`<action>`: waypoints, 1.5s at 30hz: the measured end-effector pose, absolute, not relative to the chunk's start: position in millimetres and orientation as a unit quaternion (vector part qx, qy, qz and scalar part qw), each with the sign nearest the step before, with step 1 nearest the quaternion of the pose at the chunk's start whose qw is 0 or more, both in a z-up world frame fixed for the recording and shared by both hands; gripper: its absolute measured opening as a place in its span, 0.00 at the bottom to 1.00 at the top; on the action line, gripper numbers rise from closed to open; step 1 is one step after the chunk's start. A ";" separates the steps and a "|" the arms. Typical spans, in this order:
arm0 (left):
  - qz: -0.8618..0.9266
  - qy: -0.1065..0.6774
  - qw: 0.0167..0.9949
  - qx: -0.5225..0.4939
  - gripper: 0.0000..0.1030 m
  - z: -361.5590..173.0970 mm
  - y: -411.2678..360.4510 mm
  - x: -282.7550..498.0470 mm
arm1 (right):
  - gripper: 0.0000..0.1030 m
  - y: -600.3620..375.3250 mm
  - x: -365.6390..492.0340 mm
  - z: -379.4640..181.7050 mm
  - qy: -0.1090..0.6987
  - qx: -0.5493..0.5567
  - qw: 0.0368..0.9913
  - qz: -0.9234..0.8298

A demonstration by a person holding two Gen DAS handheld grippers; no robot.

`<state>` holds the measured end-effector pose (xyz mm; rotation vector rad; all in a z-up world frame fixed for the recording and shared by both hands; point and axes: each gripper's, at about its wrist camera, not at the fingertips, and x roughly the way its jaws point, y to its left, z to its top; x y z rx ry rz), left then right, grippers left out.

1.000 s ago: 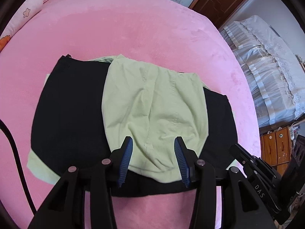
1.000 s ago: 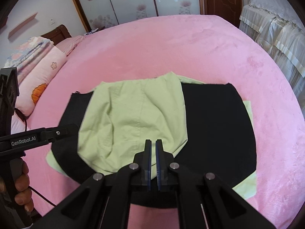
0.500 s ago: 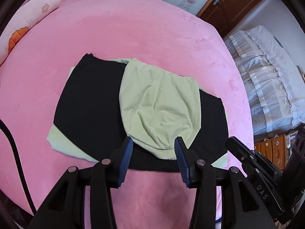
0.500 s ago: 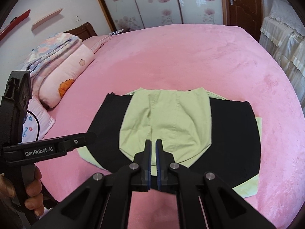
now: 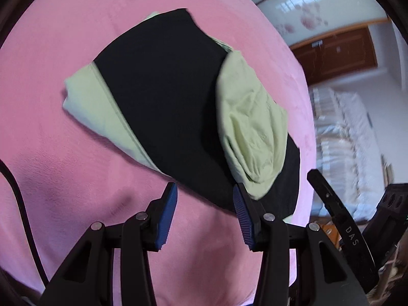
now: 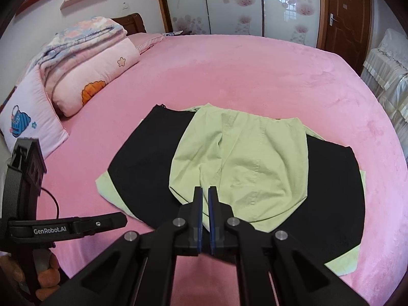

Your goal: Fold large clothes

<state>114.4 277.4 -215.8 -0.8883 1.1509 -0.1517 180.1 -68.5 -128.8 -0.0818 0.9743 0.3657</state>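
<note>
Right tool point(image 6: 205, 199): jaws all but closed, only a thin slit between the blue pads, nothing held. It hangs over the near hem of the garment stack, as it did a second ago, though the view now takes in more of the bed.

Left tool point(image 5: 204, 204): jaws about half open, nothing between them. Its view has rolled since the earlier frame; the stack, then level and centred, now slants from upper left to lower right, and the tool sits off the stack's near left edge over bare pink bedspread point(image 5: 63, 165) instead of over the green cloth. In the right wrist view its body and the hand point(image 6: 44, 278) holding it show at lower left, beside the bed.

Garment stack lies flat on the bed: a light green piece point(image 6: 239, 163) folded on top, a black garment point(image 6: 145, 158) beneath it spreading wider to both sides, and more pale green point(image 6: 107, 183) peeking out at the left and right corners underneath. The stack's long axis runs left to right across the right wrist view; the top green piece runs near to far.

Beyond, left: folded quilts point(image 6: 84, 58) and a pillow point(image 6: 28, 117) at the bed's head. Farthest: floral sliding doors point(image 6: 234, 2) and a brown door point(image 6: 346, 12).
</note>
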 end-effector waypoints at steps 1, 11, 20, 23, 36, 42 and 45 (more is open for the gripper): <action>-0.070 0.520 0.742 -0.418 0.43 -225.7 282.6 114.0 | 0.04 -66.4 182.5 -134.3 0.467 -0.038 0.866 0.173; -0.096 0.431 0.740 -0.507 0.43 -302.8 311.5 134.4 | 0.04 -47.7 196.2 -171.5 0.454 -0.028 0.874 0.169; -0.145 0.407 0.761 -0.484 0.43 -300.4 303.4 142.2 | 0.04 -53.5 197.2 -186.9 0.467 -0.001 0.869 0.165; -0.151 0.419 0.740 -0.504 0.43 -300.0 307.9 126.5 | 0.04 -55.0 195.9 -187.3 0.473 0.002 0.865 0.168; -0.105 0.397 0.716 -0.564 0.43 -324.7 321.5 115.9 | 0.04 -56.2 205.6 -189.1 0.475 0.007 0.862 0.175; -0.116 0.373 0.760 -0.519 0.43 -321.5 312.4 137.4 | 0.04 -58.1 207.3 -188.5 0.466 -0.003 0.868 0.174; -0.137 0.359 0.771 -0.507 0.43 -316.4 308.7 150.0 | 0.04 -60.7 209.3 -188.4 0.465 -0.001 0.869 0.171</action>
